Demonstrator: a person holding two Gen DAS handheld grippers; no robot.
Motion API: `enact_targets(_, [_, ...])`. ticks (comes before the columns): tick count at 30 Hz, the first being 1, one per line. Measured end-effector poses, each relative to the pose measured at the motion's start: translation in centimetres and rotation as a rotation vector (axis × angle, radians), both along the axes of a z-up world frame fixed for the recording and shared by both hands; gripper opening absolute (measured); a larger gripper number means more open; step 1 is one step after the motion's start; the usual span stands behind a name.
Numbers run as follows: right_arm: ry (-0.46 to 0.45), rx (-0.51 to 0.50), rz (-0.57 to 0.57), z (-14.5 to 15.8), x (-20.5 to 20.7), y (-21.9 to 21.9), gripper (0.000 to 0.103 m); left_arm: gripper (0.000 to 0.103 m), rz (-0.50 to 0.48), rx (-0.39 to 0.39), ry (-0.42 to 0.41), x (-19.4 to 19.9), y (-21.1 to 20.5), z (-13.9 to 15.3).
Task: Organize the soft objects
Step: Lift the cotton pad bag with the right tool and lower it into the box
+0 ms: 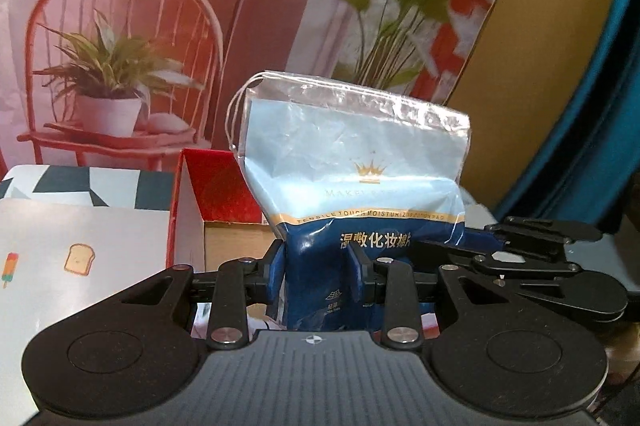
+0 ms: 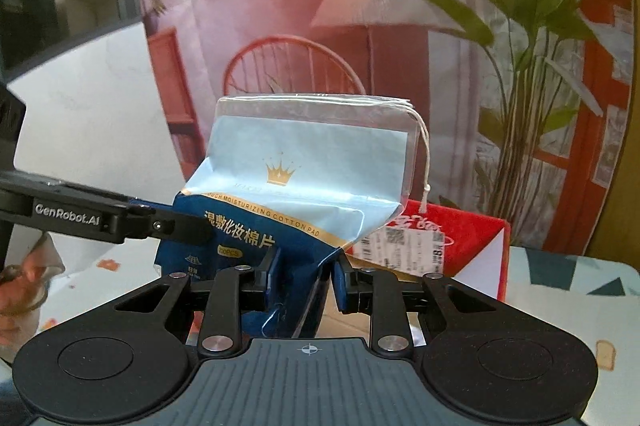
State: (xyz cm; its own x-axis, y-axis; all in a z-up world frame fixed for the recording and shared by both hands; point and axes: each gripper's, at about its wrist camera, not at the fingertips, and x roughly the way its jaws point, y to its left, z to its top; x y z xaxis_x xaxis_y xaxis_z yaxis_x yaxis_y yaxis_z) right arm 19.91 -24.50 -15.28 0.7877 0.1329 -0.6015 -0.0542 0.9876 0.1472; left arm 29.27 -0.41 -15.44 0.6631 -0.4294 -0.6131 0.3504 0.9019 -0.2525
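A blue cotton-pad bag (image 1: 352, 178) with a gold crown, a clear top and white drawstrings stands upright, held between both grippers. My left gripper (image 1: 318, 266) is shut on its dark blue lower part. In the right wrist view the same bag (image 2: 304, 170) is pinched low down by my right gripper (image 2: 306, 274), also shut on it. The left gripper (image 2: 176, 226) reaches in from the left and grips the bag's other side. The right gripper (image 1: 532, 258) shows at the bag's right in the left wrist view. The bag's bottom is hidden behind the jaws.
An open red box (image 1: 208, 186) with a cardboard inside stands just behind the bag; it also shows in the right wrist view (image 2: 460, 238). A patterned table surface (image 1: 80, 238) lies to the left. A printed backdrop (image 1: 120, 66) with a chair and plants stands behind.
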Motion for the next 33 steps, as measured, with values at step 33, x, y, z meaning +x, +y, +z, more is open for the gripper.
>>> enact_targets(33, [0.412, 0.067, -0.177, -10.7, 7.4, -3.3, 0.032, 0.057, -0.024, 0.175, 0.192, 5.5, -2.4, -6.5])
